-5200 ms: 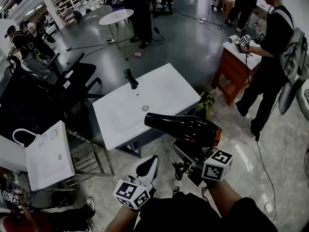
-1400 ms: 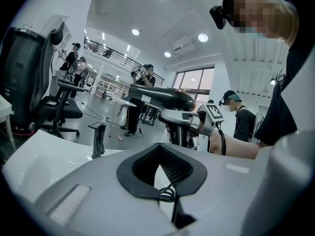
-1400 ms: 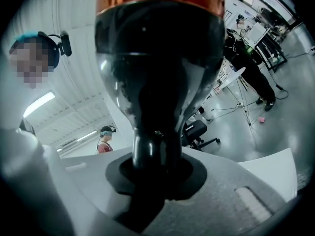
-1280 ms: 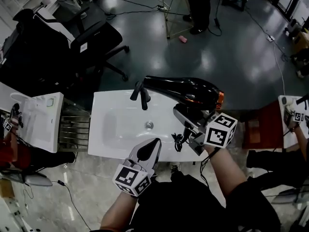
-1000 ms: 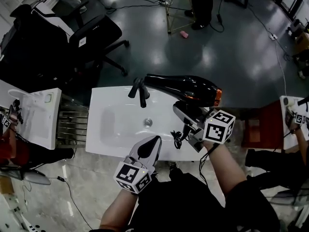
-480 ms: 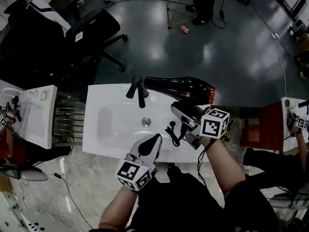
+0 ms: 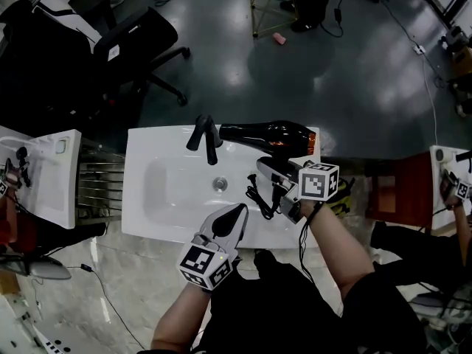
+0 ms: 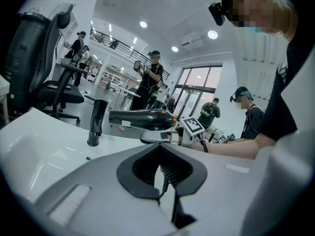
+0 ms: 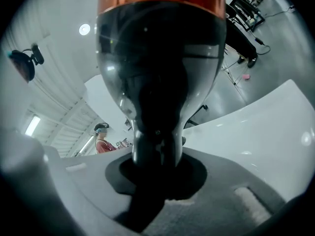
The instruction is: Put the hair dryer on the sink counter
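Lowered since a second ago, the hair dryer (image 7: 265, 133) is now seen closer to the white top, where earlier it was carried higher over the basin. It is held by its handle in the right gripper (image 7: 274, 174), whose jaws are closed firmly on that handle. The black barrel is kept roughly level, with its orange-banded rear end towards the right. From the left gripper view the barrel is seen at about the height of the faucet's top, so it is judged to be not yet set down, though contact cannot be ruled out from above. Its bundled cord (image 7: 257, 198) hangs beside the handle, over the counter.

The placement is judged nearly complete: only a little more lowering and a release seem to be left. The cord and the nearby faucet (image 7: 205, 135) should be kept in mind, since the nozzle lies just beside it.

The left gripper (image 7: 234, 216) is held at the near edge, its jaws drawn together with nothing gripped.

The sink counter (image 7: 158, 223) is white and glossy, with a shallow basin and a drain (image 7: 219, 184) at its middle. Beyond it a dark polished floor (image 7: 354, 87) and a black office chair (image 7: 133, 43) are seen. A second white sink unit (image 7: 55, 183) stands at the left and a reddish cabinet (image 7: 387, 190) at the right.
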Demonstrator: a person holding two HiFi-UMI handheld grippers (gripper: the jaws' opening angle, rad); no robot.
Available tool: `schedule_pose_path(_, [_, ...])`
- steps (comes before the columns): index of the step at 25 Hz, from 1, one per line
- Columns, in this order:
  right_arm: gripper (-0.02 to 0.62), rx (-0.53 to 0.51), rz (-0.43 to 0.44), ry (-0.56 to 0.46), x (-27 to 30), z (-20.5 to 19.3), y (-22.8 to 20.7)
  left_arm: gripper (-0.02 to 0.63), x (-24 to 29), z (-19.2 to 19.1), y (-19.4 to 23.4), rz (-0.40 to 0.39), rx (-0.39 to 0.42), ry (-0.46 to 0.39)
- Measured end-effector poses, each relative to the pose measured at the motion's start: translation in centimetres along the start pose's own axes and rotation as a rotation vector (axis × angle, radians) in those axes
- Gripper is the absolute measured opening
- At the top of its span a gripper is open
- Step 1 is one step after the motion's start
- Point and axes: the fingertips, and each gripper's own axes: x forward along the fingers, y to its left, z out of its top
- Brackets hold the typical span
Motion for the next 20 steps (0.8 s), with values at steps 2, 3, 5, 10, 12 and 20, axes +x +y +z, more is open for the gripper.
schedule_pose_path(2, [0.072, 0.019, -0.006, 0.020, 0.6, -0.7, -0.9, 0.003, 0.2, -0.3, 0.0, 0.000, -0.005, 0.005])
schedule_pose_path(3, [0.072, 0.030, -0.007, 0.031, 0.8, -1.0, -1.3, 0.003, 0.3, -0.5, 0.0, -0.001, -0.008, 0.007])
schedule_pose_path(5, [0.072, 0.049, -0.006, 0.049, 1.3, -1.5, -2.0, 0.003, 0.3, -0.7, -0.1, -0.001, -0.011, 0.010])
schedule_pose_path(10, [0.072, 0.081, -0.010, 0.080, 1.9, -2.5, -3.3, 0.003, 0.3, -1.3, 0.0, 0.008, -0.021, 0.019])
schedule_pose_path(12, [0.072, 0.087, -0.020, 0.090, 2.0, -2.8, -4.1, 0.003, 0.2, -1.5, 0.1, 0.011, -0.024, 0.024])
schedule_pose_path(20, [0.072, 0.125, -0.039, 0.147, 2.8, -4.0, -6.2, 0.003, -0.1, -1.9, 0.6, 0.032, -0.039, 0.035])
